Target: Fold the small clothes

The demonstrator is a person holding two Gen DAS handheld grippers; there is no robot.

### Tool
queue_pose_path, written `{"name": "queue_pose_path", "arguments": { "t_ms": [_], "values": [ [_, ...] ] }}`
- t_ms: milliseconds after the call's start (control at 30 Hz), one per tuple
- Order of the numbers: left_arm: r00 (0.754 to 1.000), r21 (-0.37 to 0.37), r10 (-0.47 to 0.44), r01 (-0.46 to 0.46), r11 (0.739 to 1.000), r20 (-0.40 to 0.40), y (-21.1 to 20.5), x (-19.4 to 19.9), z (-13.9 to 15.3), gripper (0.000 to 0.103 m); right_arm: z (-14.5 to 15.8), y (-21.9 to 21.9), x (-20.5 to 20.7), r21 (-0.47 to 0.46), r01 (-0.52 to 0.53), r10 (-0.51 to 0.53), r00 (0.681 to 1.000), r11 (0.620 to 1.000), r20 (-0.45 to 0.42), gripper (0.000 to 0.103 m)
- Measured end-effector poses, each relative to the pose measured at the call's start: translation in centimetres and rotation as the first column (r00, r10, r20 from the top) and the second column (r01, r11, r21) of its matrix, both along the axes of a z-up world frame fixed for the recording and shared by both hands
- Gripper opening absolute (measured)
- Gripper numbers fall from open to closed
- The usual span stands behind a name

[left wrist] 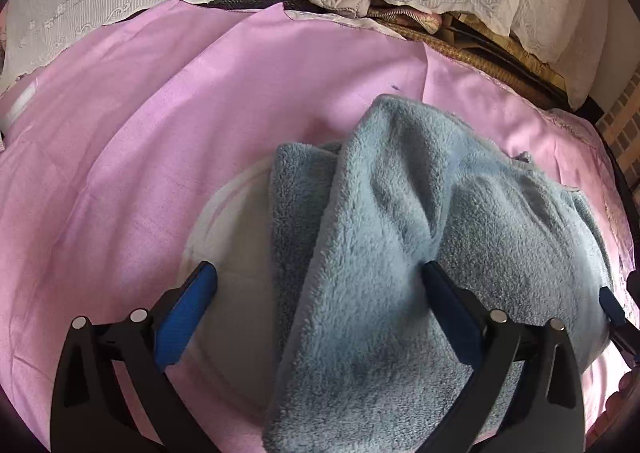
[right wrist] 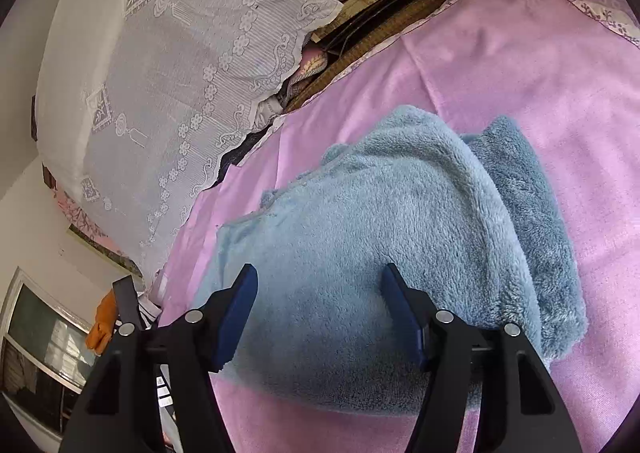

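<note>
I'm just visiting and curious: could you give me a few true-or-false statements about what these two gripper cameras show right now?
1. The fluffy grey-blue fleece garment lies on a pink sheet. True.
2. The left gripper is clamped shut. False: its jaws stand wide apart.
3. A white lace cloth hangs beyond the sheet. True.
4. The right gripper holds a red sock. False: its jaws are open over the fleece, pinching nothing.

Left tongs (left wrist: pixel 318 273) tilted steeply down, jaws spread wide, blue pads (left wrist: pixel 184 317) facing inward, nothing pinched between them. Right tongs (right wrist: pixel 318 277) angled down less steeply, jaws parted, narrower gap than left, pads (right wrist: pixel 236 317) not pressing on anything. Tip of right tongs visible at right edge of left view.
</note>
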State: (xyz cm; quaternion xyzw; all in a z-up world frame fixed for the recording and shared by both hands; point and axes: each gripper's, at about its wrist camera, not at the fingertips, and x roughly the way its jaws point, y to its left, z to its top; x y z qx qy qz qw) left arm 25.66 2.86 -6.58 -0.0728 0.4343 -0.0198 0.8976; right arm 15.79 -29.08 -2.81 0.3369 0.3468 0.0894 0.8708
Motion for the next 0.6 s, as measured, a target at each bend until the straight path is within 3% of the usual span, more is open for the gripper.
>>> {"name": "queue_pose_path", "arguments": {
  "t_ms": [133, 367, 467, 600],
  "values": [
    [0.998, 0.083, 0.006, -0.011, 0.997, 0.056, -1.1, -2.2, 1.2, 0.098, 1.8, -2.0, -1.6, -0.078, 0.099, -0.096, 0.995, 0.992, 0.034, 0.073],
    [0.966, 0.220, -0.155, 0.109, 0.970, 0.208, -7.4, -7.6, 3.8, 0.098, 0.6, -8.2, -2.9, 0.066, 0.223, -0.222, 0.975, 0.973, -0.016, 0.074],
    [0.934, 0.287, -0.266, 0.193, 0.938, 0.241, -11.2, -10.0, 3.9, 0.098, -0.2, -8.8, -2.7, 0.104, 0.217, -0.212, 0.976, 0.971, -0.055, 0.074],
    [0.873, 0.400, -0.414, 0.293, 0.868, 0.258, -16.4, -12.8, 3.6, 0.098, -0.9, -8.2, -2.2, 0.086, 0.201, -0.192, 0.977, 0.976, -0.097, 0.074]
  ]
}}
